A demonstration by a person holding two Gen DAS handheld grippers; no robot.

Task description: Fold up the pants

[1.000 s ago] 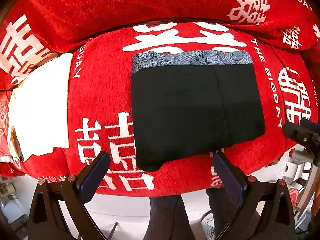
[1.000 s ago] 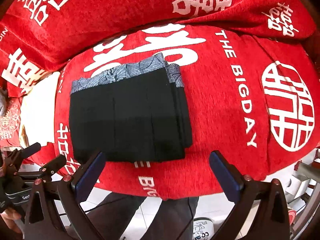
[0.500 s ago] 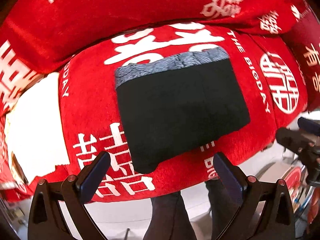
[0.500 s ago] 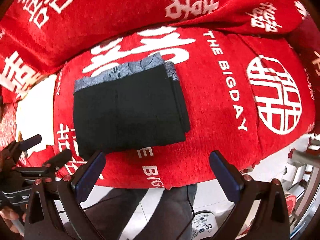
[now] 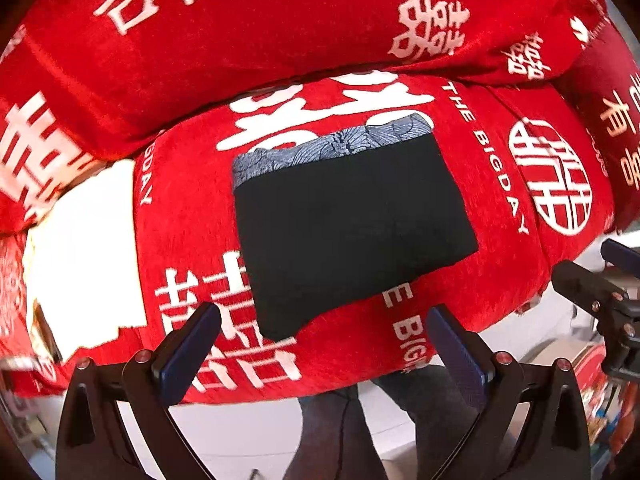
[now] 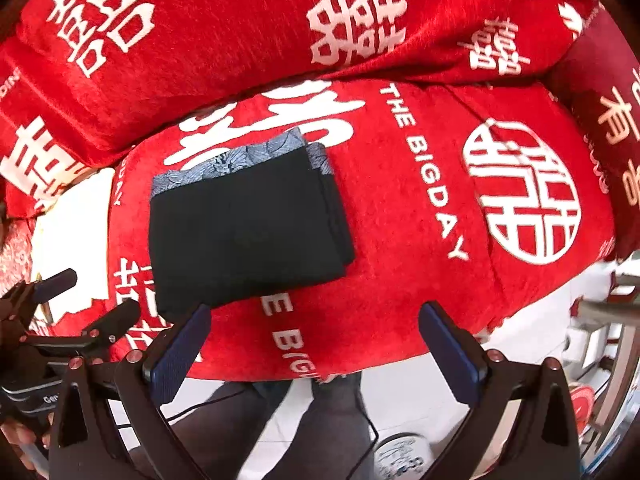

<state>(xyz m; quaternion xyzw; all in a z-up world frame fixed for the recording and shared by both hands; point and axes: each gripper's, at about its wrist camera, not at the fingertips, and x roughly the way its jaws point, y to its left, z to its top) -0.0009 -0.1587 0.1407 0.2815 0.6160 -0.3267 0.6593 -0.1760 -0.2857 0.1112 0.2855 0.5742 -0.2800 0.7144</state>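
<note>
The black pants (image 5: 352,232) lie folded into a neat rectangle on the red seat cushion (image 5: 488,264), a blue-grey patterned band along their far edge. In the right wrist view the folded pants (image 6: 248,232) sit left of centre, their stacked layers showing at the right side. My left gripper (image 5: 324,344) is open and empty, held off the cushion's front edge. Over that same edge my right gripper (image 6: 316,344) hangs open with nothing in it. Each gripper shows at the edge of the other's view: the right gripper (image 5: 600,292) and the left gripper (image 6: 80,304).
A white cloth (image 5: 84,264) lies on the cushion left of the pants. A red back cushion (image 5: 280,32) with white characters rises behind. The person's legs (image 6: 332,420) and pale floor show below the seat edge. Clutter stands at the far right.
Both grippers have drawn back and turned slightly right, so the folded pants sit further left and farther away in both views. The pants lie unmoved. Both grippers stay open.
</note>
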